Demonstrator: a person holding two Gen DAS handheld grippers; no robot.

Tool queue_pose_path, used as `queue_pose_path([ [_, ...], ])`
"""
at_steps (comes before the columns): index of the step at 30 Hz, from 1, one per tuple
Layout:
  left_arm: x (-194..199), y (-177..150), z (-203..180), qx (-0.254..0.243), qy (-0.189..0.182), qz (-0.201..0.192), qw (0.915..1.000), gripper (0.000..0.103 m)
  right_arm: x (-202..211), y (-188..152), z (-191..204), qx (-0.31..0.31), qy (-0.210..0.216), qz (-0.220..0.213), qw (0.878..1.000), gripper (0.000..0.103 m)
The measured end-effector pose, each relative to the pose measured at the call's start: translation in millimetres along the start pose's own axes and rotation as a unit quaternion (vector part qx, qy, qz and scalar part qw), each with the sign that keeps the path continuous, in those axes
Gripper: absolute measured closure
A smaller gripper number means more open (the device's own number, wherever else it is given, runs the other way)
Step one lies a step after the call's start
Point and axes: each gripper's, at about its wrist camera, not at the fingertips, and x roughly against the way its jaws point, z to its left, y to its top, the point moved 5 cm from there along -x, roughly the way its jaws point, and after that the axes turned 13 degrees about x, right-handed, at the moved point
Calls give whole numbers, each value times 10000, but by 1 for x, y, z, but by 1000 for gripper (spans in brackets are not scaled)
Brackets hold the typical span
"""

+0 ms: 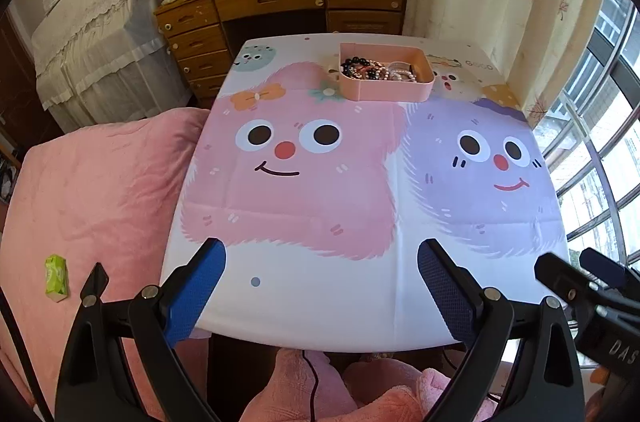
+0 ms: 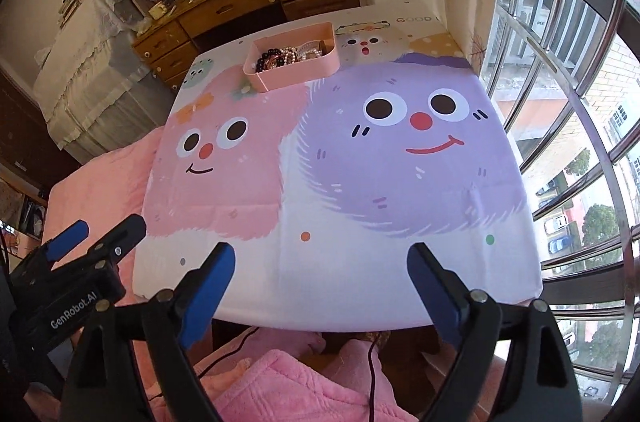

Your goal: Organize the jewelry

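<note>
The left tongs (image 1: 322, 262) stand wide apart, with nothing between the blue pads (image 1: 196, 290) and nothing touching them; they hang over the near edge of the tabletop (image 1: 320, 310). The right tongs (image 2: 320, 266) are spread just as wide, also empty, over the same near edge and further toward the window side. In the right wrist view the left tool's black body (image 2: 60, 298) shows at the lower left and reads "GenRobot.AI". In the left wrist view the right tool's body (image 1: 600, 306) shows at the lower right with the letters "DAS" readable; anything after them is cut off.

A pink tray (image 1: 386, 90) sits at the far edge of the tabletop, around the middle of that edge. The jewelry (image 1: 376, 69) lies heaped inside it: dark beads, pinkish beads and pearl-like strands. The cloth (image 2: 360, 182) covering the tabletop carries a pink and a purple cartoon face, and near its far right corner the word "GOOD" (image 2: 414, 19) is printed.
</note>
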Motion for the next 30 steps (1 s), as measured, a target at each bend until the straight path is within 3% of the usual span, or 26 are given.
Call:
queue_pose_path([
  [6,-8,1,2,97,-75,164,9998,7,0,4,6,199,-112,-66,9997,11],
  [10,-4,3,0,70,-88,74,9999,1,2,11,15,491,-172,-127,9986,6],
  [30,3,8,-1,111,123,-180,9997,1,6,24,24,927,-116,-279,9952,4],
])
